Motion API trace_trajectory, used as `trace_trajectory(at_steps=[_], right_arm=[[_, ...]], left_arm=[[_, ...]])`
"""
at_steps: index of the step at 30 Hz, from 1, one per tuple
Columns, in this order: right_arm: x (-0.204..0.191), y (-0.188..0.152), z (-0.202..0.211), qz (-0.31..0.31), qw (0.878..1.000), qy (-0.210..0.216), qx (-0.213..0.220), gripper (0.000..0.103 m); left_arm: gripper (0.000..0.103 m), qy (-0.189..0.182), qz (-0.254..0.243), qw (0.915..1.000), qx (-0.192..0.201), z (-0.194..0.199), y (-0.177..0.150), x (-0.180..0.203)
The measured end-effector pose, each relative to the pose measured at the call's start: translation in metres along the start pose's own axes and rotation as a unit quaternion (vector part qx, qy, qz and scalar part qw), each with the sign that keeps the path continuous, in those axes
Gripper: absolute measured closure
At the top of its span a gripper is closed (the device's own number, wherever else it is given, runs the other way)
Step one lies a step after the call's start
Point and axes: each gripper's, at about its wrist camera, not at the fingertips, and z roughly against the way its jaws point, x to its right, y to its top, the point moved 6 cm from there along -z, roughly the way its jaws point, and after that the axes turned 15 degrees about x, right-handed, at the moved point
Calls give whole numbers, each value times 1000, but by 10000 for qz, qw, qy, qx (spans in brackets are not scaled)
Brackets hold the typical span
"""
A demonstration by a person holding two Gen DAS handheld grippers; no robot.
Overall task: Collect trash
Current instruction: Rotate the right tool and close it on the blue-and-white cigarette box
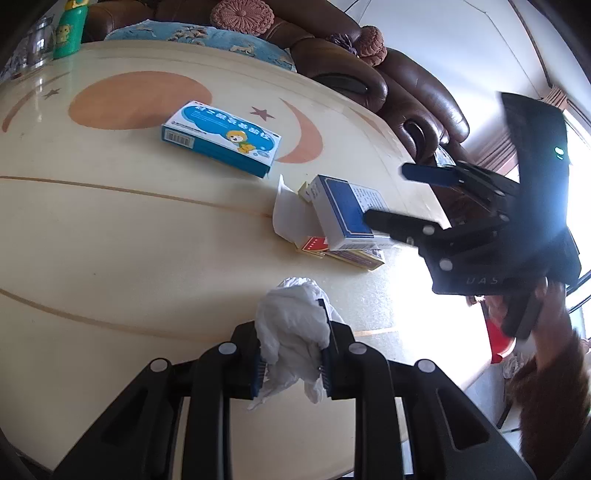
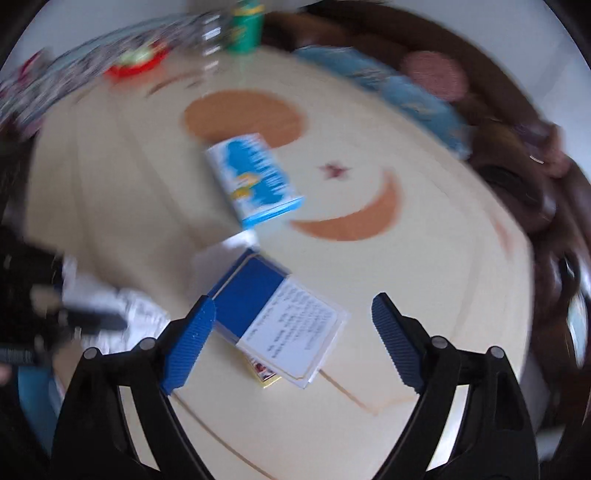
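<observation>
My left gripper is shut on a crumpled white tissue and holds it above the cream table. The tissue also shows blurred at the left of the right wrist view. My right gripper is open and empty, hovering over a dark blue and white box. In the left wrist view it comes in from the right over that box, which lies on a small red and yellow pack and a white paper. A light blue cartoon box lies further back.
A brown leather sofa with pink cushions and a blue cloth runs along the table's far edge. A green bottle and a glass jar stand at the far left corner. A red dish sits near them.
</observation>
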Motion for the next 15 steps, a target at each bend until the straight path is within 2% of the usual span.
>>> trace_trajectory(at_steps=[1,3,6,9,12,15], right_arm=[[0,0,-6,103,9996,226,-100,18],[-4,2,-15,511,9978,316,-271,18],[-15,-4,-23,713,9897,1022,-703,18],[-20,-9,-24,943,9833,1241,-938,18],[-26,-13,-21,1229,9812,1098,-1006,18],[-36,-16,-13,1473,9806,970,-859,18]], left_arm=[[80,20,-23,10000,15,1,0,0],[80,56,-51,10000,24,1,0,0],[80,63,-91,9999,-60,-3,-2,1],[80,45,-187,9998,-106,-5,-3,3],[80,41,-266,9996,-109,-6,-2,5],[80,28,-284,9995,-118,-10,1,7]])
